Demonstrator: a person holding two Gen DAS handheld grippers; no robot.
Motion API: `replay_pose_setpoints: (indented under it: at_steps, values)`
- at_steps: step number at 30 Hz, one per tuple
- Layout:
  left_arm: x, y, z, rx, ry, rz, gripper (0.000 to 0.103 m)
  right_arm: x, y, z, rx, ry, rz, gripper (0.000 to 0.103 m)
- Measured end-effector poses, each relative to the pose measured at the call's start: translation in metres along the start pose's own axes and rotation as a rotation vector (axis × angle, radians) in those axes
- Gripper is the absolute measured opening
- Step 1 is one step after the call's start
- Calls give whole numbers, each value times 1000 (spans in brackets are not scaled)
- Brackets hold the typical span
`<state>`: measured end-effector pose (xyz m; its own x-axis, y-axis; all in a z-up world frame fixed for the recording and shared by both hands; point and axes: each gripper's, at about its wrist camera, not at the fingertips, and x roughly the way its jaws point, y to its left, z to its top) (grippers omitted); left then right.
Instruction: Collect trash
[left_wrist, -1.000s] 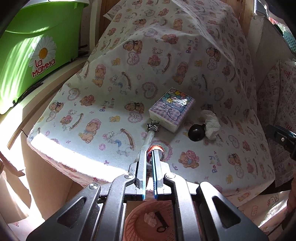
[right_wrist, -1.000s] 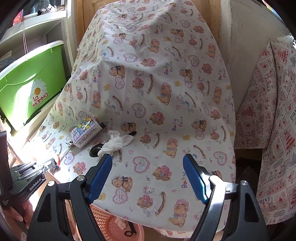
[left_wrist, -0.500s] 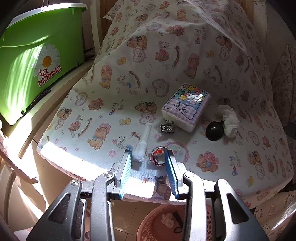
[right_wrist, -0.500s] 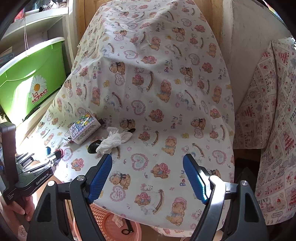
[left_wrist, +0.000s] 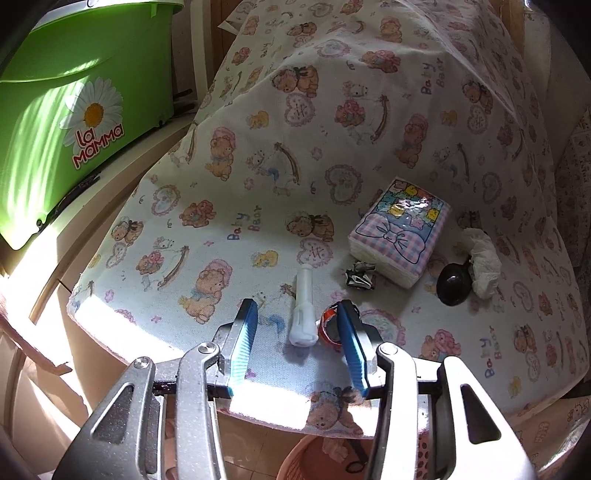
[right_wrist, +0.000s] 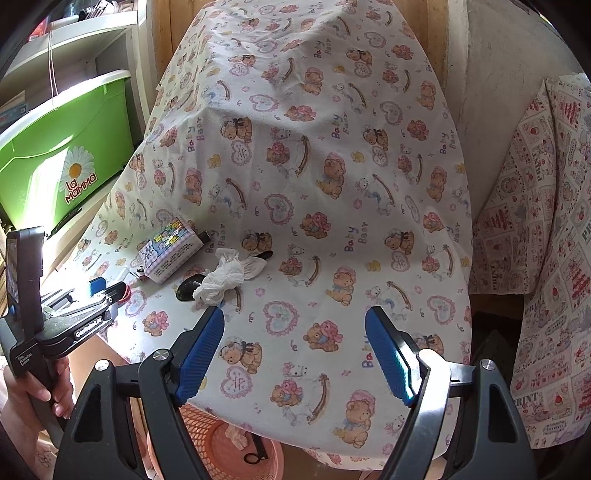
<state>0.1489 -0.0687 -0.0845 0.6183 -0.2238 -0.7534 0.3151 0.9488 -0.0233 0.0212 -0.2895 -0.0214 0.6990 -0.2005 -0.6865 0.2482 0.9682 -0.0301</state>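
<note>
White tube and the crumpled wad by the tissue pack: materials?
White tube: seemingly matte plastic, smooth, rigid and moulded. Crumpled wad: likely soft tissue paper, white with fine creases. Tissue pack: glossy printed film, glare on top.

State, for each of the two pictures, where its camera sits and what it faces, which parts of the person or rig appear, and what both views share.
Left wrist: sits on the left gripper, faces the bear-print tablecloth edge, open fingers astride a white plastic tube and red tape roll.
Right wrist: sits on the open right gripper, faces the cloth's middle; the left gripper and the person's left hand show.
Shared: patterned tissue pack, crumpled white tissue, green plastic tub, pink basket.
</note>
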Motion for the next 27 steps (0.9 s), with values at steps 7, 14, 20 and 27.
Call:
replay_pose_setpoints:
  at_steps: [7, 14, 20, 27]
  values:
    - [2, 2, 3, 12, -5, -19, 17, 2, 2, 0, -9, 7, 3, 81]
    - [-7, 6, -1, -23, 1, -66, 12, 2, 3, 0, -6, 7, 0, 81]
    - [-28, 13, -5, -67, 25, -139, 12, 2, 1, 3, 12, 7, 17, 81]
    - [-50, 7, -16, -44, 122, -173, 12, 1, 9, 1, -1, 19, 62, 81]
